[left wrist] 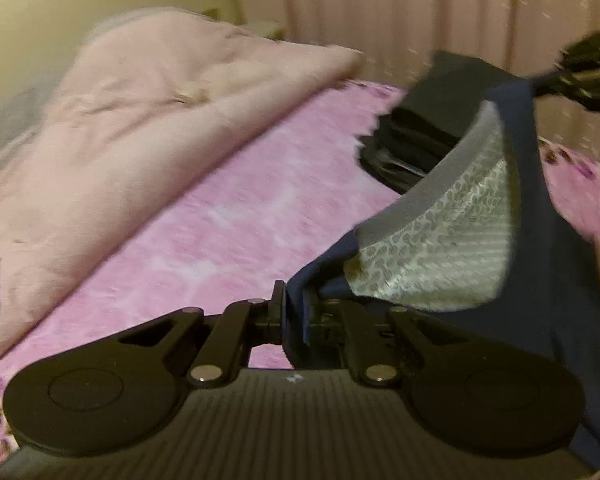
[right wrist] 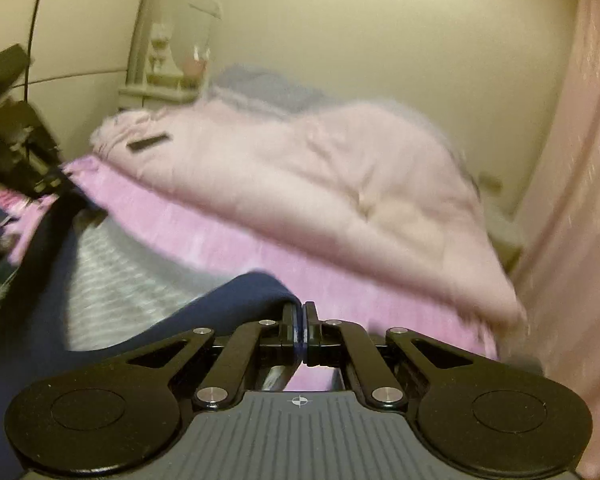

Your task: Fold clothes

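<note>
Hanging in the air over the pink bed [left wrist: 204, 220], the navy garment [left wrist: 540, 300] stretches sideways between the left gripper [left wrist: 296, 312] and the right gripper [right wrist: 303, 328], both pinched tight on its top edge.

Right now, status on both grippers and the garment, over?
Left gripper shut on navy garment. Right gripper shut on its other edge. Garment lifted between them over pink bed. Dark pile behind it.
</note>
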{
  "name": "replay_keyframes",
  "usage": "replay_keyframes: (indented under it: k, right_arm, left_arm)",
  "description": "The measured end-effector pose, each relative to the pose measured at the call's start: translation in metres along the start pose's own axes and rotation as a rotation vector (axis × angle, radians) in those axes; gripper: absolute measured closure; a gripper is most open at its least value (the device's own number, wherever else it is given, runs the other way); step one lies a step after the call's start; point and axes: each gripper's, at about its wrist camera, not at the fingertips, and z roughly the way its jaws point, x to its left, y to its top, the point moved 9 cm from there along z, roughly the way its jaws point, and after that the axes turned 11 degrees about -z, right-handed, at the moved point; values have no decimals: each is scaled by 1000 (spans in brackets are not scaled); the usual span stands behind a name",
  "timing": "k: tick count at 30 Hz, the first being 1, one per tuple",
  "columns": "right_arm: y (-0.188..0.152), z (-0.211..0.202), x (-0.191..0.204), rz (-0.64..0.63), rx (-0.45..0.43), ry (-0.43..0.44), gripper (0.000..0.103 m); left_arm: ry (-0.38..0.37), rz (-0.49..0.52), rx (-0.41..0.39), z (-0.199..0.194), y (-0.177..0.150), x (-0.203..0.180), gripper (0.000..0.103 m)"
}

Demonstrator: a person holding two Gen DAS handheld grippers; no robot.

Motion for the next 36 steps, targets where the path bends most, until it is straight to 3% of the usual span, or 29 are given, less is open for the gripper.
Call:
replay_keyframes:
  k: [3,5,6,8,11,16,17,18,19,20,23,26,29,31,33,36]
  right_arm:
    - [-10,59,6,-29,83,-33,103]
    - [-26,68,19,15,131,-11,103]
    - [-35,65,28,41,142,9,103]
    - [-62,49,54,47,179,52,103]
    - [-121,10,94,141,287,140,103]
    - [-210,-88,177,363,513,266,102]
    - [-222,-109,192,402,549,288,95]
    - [-233,-129,206,442,580,309,59]
    - [-240,-149,220,475,596,324,42]
    - [-245,-168,232,505,604,337,35]
    - [-255,-214,269,527,646,382,35]
    - [-262,-243,288,553,661,364,35]
    - [-264,-254,304,531,641,324,35]
    - [-263,-257,316,497,622,297,41]
    - [-268,-254,328,470,631,276,54]
    - [-272,-245,343,343,643,227,61]
  left_arm:
    - [117,-105,-10,12,6,25,90]
    - [170,-202,11,26,-8,39,74]
    - [191,-237,22,32,-19,44,70]
    - [213,-273,36,34,-46,44,58]
    - [198,-338,84,23,-109,36,51]
    - [160,-440,239,-27,-243,-14,51]
    - [152,-458,271,-40,-270,-28,51]
    - [139,-475,302,-57,-296,-46,51]
    - [123,-503,344,-73,-326,-66,51]
    - [113,-520,371,-85,-345,-85,51]
    - [78,-566,439,-120,-403,-132,51]
    - [22,-602,480,-142,-442,-173,51]
    - [-16,-587,480,-143,-455,-194,51]
    - [-33,-579,474,-139,-463,-203,51]
    - [-48,-567,456,-136,-470,-208,53]
    - [-51,-525,426,-131,-475,-213,57]
